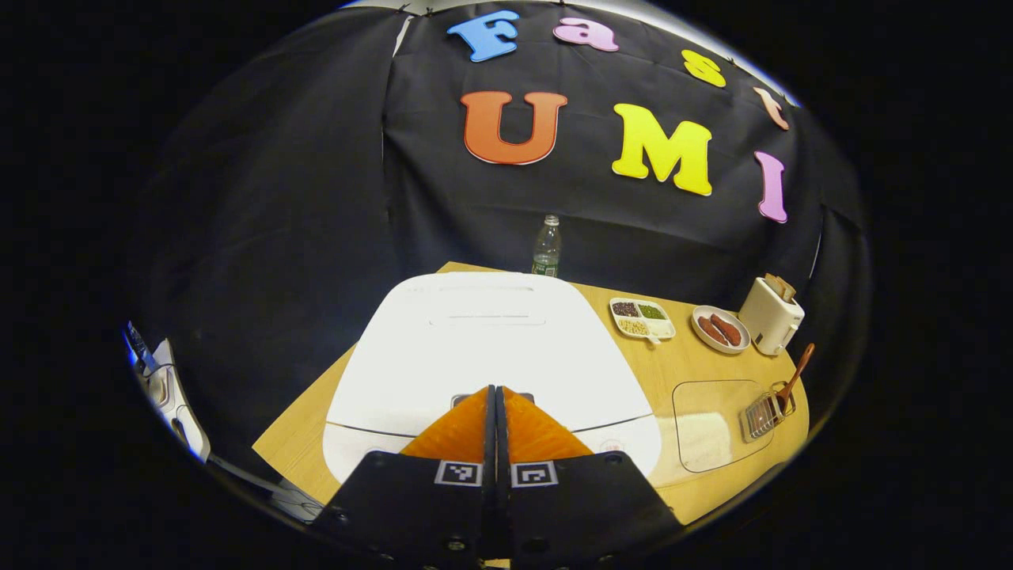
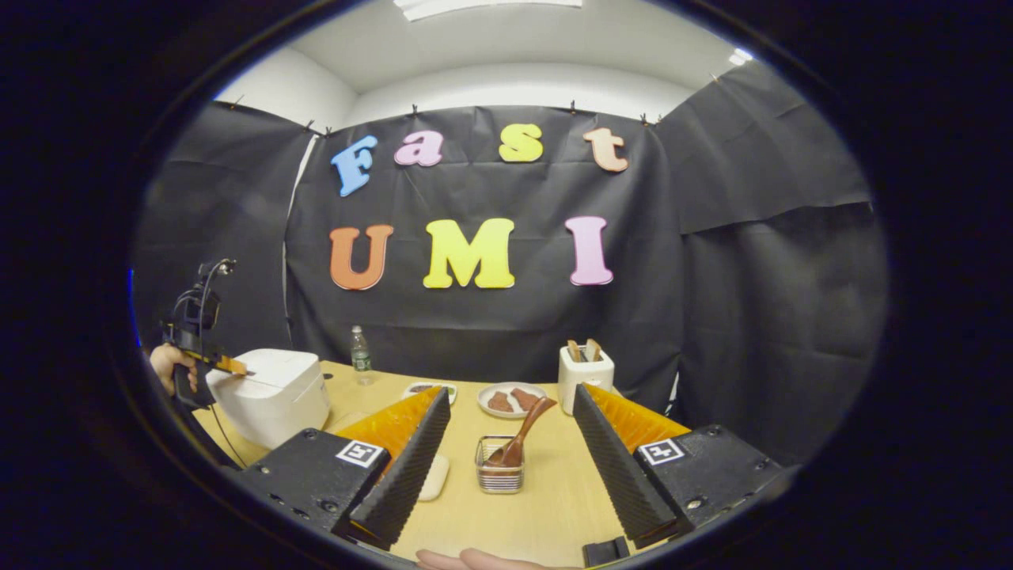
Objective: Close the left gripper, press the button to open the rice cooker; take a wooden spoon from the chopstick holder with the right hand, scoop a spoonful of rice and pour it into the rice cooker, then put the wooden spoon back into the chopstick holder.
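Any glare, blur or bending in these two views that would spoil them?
Left gripper view: sharp; the white rice cooker lid is bright, nearly washed out, and the table edge bows. Right gripper view: evenly lit; a ceiling light glares at the top, the wooden spoon is crisp, and the open right tool frames it.
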